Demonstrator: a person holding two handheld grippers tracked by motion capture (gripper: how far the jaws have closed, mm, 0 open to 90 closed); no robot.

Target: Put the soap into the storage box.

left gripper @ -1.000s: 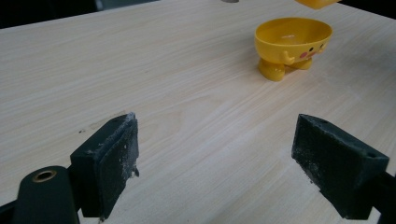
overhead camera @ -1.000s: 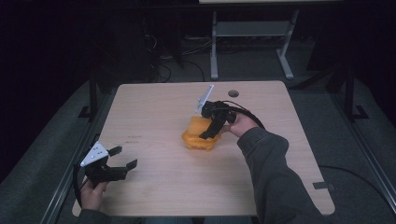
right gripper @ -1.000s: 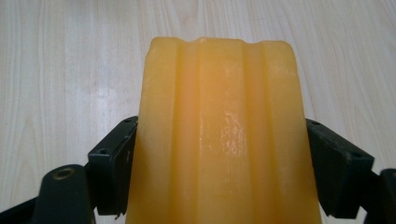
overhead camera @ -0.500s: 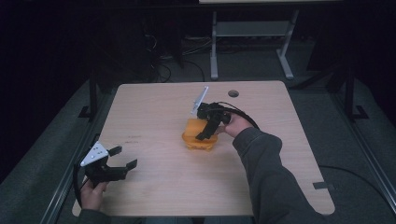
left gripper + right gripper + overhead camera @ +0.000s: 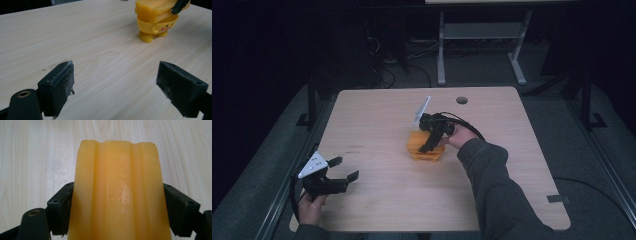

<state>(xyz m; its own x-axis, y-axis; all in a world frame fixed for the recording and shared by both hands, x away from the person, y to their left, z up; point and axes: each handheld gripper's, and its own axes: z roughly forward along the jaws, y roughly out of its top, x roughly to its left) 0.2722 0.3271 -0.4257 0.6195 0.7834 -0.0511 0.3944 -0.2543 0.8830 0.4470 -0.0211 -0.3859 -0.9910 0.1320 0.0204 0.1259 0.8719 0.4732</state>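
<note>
A yellow ridged block [image 5: 117, 182] sits between the jaws of my right gripper [image 5: 117, 210], which is shut on its two sides. In the high view this gripper [image 5: 428, 146] is near the table's middle, over the yellow block [image 5: 418, 141]. In the left gripper view the block [image 5: 152, 10] rests on a yellow duck-faced holder [image 5: 155, 26] with small feet. My left gripper [image 5: 115, 87] is open with only bare wood between its pads. It sits near the front left corner [image 5: 346, 168], well apart from the block.
The wooden table [image 5: 377, 115] has a round cable hole [image 5: 462, 100] near its far edge. A sleeved forearm [image 5: 492, 180] reaches in from the bottom right. A grey metal frame [image 5: 477, 35] and cables stand on the dark floor behind.
My right gripper has shifted slightly toward the near left with the yellow block. The left gripper has stayed in place, open.
</note>
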